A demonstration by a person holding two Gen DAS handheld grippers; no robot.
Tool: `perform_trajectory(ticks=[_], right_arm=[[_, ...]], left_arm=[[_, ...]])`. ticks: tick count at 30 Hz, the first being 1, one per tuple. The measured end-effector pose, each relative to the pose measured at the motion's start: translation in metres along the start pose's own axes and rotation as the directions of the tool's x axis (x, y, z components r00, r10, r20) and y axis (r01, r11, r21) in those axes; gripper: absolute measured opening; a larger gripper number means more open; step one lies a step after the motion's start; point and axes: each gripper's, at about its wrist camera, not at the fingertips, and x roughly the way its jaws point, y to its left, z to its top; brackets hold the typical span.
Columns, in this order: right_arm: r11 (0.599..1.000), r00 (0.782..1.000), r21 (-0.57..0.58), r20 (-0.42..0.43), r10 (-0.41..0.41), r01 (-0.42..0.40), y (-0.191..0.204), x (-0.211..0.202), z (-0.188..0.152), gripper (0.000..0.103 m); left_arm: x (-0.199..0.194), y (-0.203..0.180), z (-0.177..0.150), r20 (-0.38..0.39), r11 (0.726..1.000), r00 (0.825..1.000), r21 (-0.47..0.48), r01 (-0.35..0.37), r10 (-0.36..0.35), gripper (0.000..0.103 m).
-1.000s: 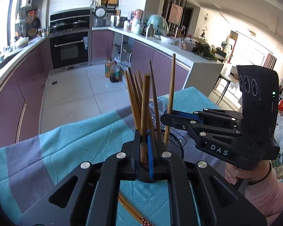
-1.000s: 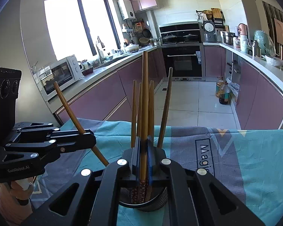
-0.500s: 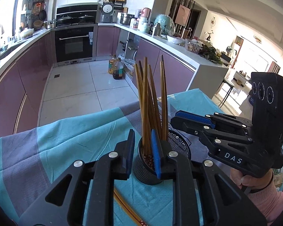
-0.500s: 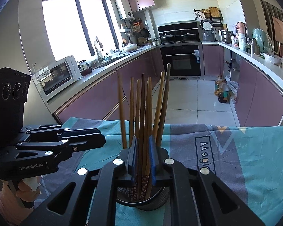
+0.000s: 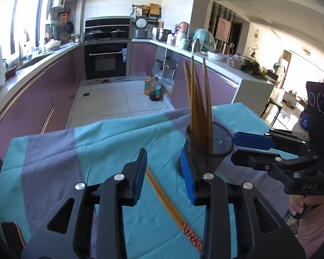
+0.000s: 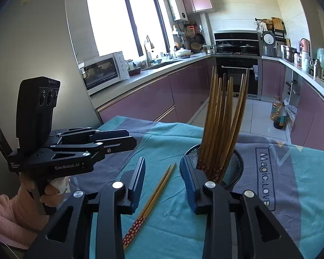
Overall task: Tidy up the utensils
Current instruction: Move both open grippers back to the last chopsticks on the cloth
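A black mesh holder (image 5: pixel 221 144) (image 6: pixel 234 173) stands on the teal and grey cloth, with several wooden chopsticks (image 5: pixel 197 105) (image 6: pixel 221 116) upright in it. A loose pair of chopsticks (image 5: pixel 169 204) (image 6: pixel 156 199) with red patterned ends lies flat on the cloth. My left gripper (image 5: pixel 163 173) (image 6: pixel 134 142) hangs over that pair, to the left of the holder. Its jaws are opening and nothing is pressed between the pads. My right gripper (image 6: pixel 163 180) (image 5: pixel 234 149) sits just beside the holder. Its jaws are opening too and grip nothing.
The cloth (image 5: pixel 92 144) covers the table, whose far edge drops to the tiled kitchen floor (image 5: pixel 110 101). Purple cabinets and an oven (image 6: pixel 236 73) line the walls. A hand in a pink sleeve (image 6: pixel 21 211) holds the left gripper.
Both grippers were shut on chopsticks over the holder. They let them drop in, opened, and drew back and sideways, so the holder now sits to the right of each pair of jaws.
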Motion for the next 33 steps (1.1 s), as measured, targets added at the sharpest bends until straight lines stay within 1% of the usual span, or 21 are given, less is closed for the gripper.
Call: perform_trajectory(ticks=[4, 6, 8, 11, 14, 20, 25, 33], right_arm=[[1.000, 0.996, 0.024, -0.081, 0.021, -0.019, 0.007, 0.024, -0.022, 0.034], [0.999, 0.991, 0.041, -0.131, 0.023, -0.017, 0.009, 0.039, -0.035, 0.034], [0.998, 0.985, 0.056, -0.169, 0.033, -0.024, 0.010, 0.051, -0.044, 0.034], [0.999, 0.977, 0.046, -0.215, 0.007, 0.003, 0.017, 0.067, -0.056, 0.034], [0.999, 0.971, 0.044, -0.241, -0.006, 0.017, 0.021, 0.077, -0.062, 0.034], [0.998, 0.963, 0.034, -0.268, -0.035, 0.046, 0.027, 0.086, -0.069, 0.033], [0.998, 0.961, 0.018, -0.269, -0.061, 0.068, 0.024, 0.085, -0.070, 0.033], [0.996, 0.961, 0.046, -0.269, -0.066, 0.082, 0.020, 0.084, -0.068, 0.033]], left_arm=[[0.001, 0.011, -0.030, -0.042, 0.999, 0.999, -0.027, -0.017, 0.016, 0.038], [0.001, 0.018, -0.045, -0.062, 0.998, 0.997, -0.044, -0.038, 0.035, 0.039], [0.004, 0.023, -0.056, -0.083, 0.997, 0.996, -0.068, -0.035, 0.030, 0.039], [0.009, 0.028, -0.067, -0.106, 0.995, 0.993, -0.088, -0.052, 0.042, 0.040], [0.013, 0.032, -0.076, -0.127, 0.993, 0.991, -0.104, -0.055, 0.041, 0.040], [0.019, 0.032, -0.085, -0.149, 0.993, 0.988, -0.099, -0.064, 0.049, 0.040], [0.023, 0.028, -0.083, -0.164, 0.994, 0.986, -0.094, -0.059, 0.043, 0.040], [0.036, 0.021, -0.085, -0.199, 0.997, 0.980, -0.070, -0.043, 0.028, 0.040]])
